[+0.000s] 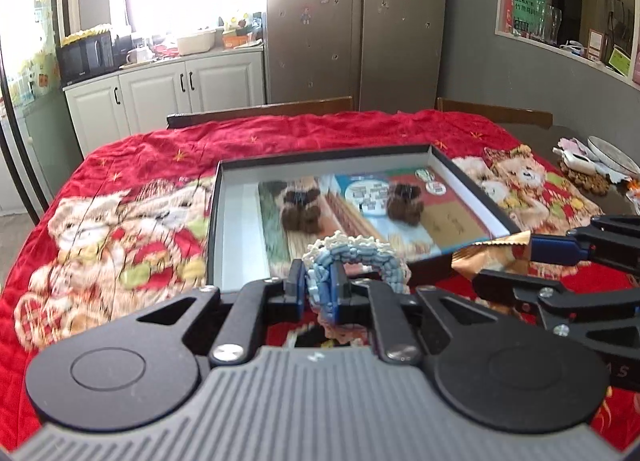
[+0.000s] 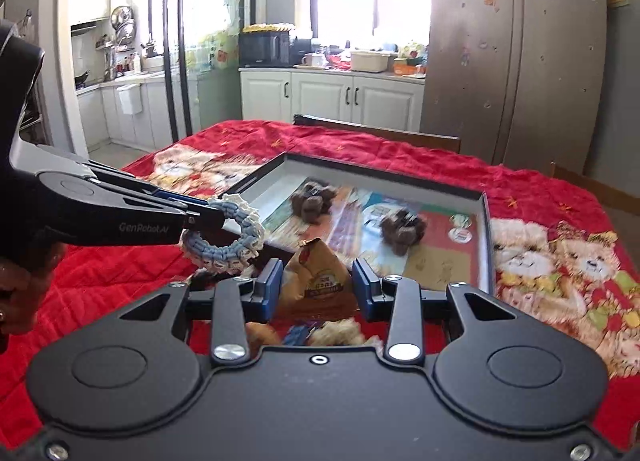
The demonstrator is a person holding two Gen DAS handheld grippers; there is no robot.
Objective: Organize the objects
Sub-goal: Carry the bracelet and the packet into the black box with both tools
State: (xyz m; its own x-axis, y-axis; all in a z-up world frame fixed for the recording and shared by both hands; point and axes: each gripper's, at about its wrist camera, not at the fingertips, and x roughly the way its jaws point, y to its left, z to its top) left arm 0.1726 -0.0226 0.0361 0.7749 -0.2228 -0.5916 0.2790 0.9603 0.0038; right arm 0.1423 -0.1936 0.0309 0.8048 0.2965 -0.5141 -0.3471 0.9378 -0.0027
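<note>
1. Ring, a braided blue-and-white loop, hangs above the near edge of the box, pinched in the left gripper; in the right wrist view it sits off the box's near left corner.
2. Packet, a golden-brown snack pouch, is held up just short of the box's near edge, right of the ring, in the right gripper.
3. The step in hand looks like the carry: both things are lifted clear of the red cloth and aimed at the box, neither yet inside it.
4. Next move, as a judgement: bring each over the near wall, lower to a bare patch of the box floor, and let go without landing on the two brown plush toys lying in it.
5. Left gripper: jaws fully closed, clamping the ring's braid.
6. Right gripper: jaws part-way apart, pads pressing the packet's sides.
7. The box lies mid-table on the cloth, open side up.
</note>
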